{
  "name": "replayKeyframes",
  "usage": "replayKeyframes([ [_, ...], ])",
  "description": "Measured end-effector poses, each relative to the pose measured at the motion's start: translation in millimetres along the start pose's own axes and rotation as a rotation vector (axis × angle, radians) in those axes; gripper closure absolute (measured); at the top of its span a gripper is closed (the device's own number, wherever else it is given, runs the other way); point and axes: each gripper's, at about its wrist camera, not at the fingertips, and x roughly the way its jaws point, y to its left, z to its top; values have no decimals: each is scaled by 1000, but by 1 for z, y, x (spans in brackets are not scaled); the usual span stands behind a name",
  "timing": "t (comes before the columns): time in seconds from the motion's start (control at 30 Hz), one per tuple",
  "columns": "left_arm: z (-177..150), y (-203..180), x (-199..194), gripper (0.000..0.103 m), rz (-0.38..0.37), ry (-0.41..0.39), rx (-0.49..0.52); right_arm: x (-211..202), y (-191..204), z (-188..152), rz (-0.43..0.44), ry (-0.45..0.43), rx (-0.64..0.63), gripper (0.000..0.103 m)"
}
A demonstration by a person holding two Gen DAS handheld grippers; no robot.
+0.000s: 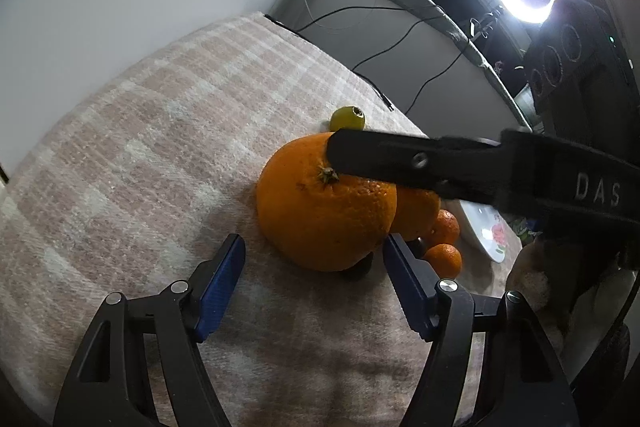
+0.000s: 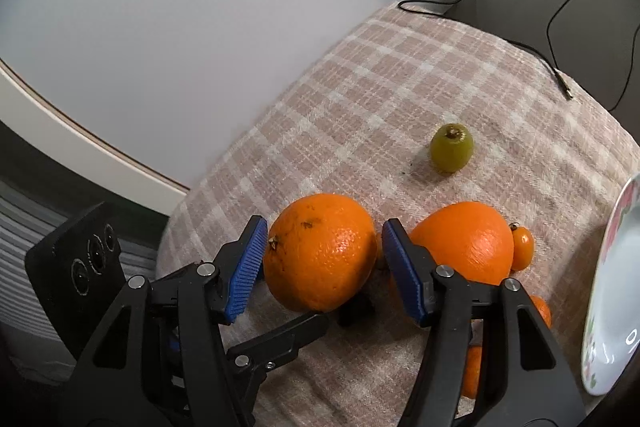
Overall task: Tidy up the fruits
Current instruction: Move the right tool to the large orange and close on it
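Blue-padded jaws of the right gripper (image 2: 322,267) straddle the large orange (image 2: 320,251); the left pad touches its skin, the right pad stands just clear, so no grip. Left gripper (image 1: 314,269) jaws stand open just short of the same orange. A second orange (image 2: 466,241), a green fruit (image 2: 452,147) and a plate (image 2: 612,287) lie on the checked cloth (image 2: 400,87).

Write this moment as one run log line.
right gripper: around large orange, contact unclear | left gripper: open, just short of it | plate: empty
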Motion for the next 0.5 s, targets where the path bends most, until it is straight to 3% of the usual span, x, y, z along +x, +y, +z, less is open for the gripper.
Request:
replayKeyframes([
  [0.17,5,-1,7,32,-18,1,-19,9,11,0,-56,35,-71,39],
  [0.5,4,-11,3,34,27,-35,10,4,4,-2,-21,15,-15,41],
])
